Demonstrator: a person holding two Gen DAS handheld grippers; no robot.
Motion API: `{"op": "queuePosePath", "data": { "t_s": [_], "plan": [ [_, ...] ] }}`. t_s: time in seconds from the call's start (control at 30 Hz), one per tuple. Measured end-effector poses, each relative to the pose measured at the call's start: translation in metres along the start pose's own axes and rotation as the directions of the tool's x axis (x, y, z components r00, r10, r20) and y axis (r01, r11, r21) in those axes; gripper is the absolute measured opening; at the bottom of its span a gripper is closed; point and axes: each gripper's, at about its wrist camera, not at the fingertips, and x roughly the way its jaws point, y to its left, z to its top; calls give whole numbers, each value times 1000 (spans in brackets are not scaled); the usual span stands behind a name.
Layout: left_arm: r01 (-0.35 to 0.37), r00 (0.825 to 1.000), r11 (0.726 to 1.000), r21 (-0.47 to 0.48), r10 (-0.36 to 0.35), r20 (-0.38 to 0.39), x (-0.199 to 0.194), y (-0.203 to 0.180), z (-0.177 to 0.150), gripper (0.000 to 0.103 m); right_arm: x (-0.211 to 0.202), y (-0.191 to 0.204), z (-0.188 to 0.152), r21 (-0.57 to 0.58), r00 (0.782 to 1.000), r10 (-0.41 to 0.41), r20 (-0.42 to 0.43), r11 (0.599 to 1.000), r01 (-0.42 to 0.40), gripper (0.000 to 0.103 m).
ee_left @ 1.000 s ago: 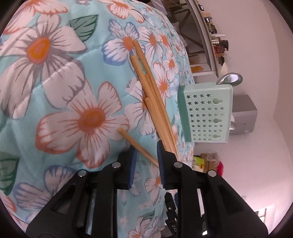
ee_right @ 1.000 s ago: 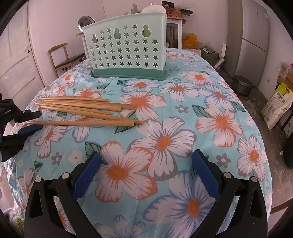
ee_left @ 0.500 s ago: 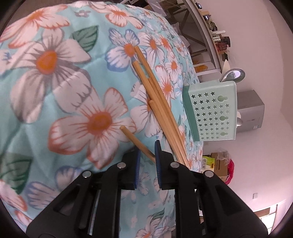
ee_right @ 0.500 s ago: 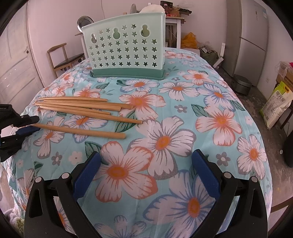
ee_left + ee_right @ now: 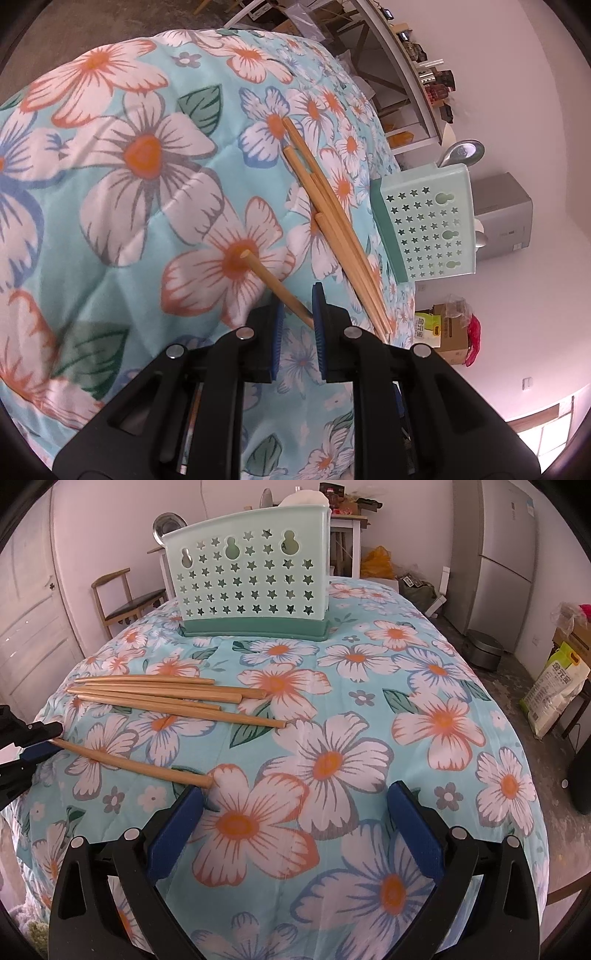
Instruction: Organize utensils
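Several wooden chopsticks (image 5: 159,698) lie side by side on the flowered tablecloth (image 5: 369,701), left of centre. My left gripper (image 5: 298,317) is shut on the thin end of one more chopstick (image 5: 271,282). In the right wrist view this held chopstick (image 5: 129,762) lies apart from the pile, and its thick end reaches my right gripper's left finger. The left gripper (image 5: 48,738) shows there at the left edge. A mint-green utensil holder (image 5: 251,583) with star holes stands upright at the table's far side. My right gripper (image 5: 295,790) hangs open over the near part of the cloth, holding nothing.
The round table drops away on all sides. A wooden chair (image 5: 122,598) stands behind it on the left. A fridge (image 5: 506,554), a dark pot (image 5: 484,650) on the floor and a sack (image 5: 554,690) are on the right.
The left gripper has drawn the one chopstick out of the pile, toward the near side of the table. Its free end has swung toward my right gripper. The right gripper has stayed still.
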Motion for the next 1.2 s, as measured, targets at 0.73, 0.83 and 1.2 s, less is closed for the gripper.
{"op": "queuePosePath", "data": {
  "t_s": [0.73, 0.83, 1.2],
  "plan": [
    [-2, 1000, 999, 40, 2, 5, -2, -2, -1, 16, -1, 2, -1, 20, 1000, -25, -3, 999, 25, 97],
    [-2, 1000, 999, 40, 2, 6, -2, -2, -1, 16, -1, 2, -1, 22, 1000, -27, -1, 999, 27, 97],
    [-4, 1000, 999, 50, 3, 9, -1, -4, -2, 17, -5, 1, -4, 21, 1000, -24, 12, 1000, 24, 97]
  ]
}}
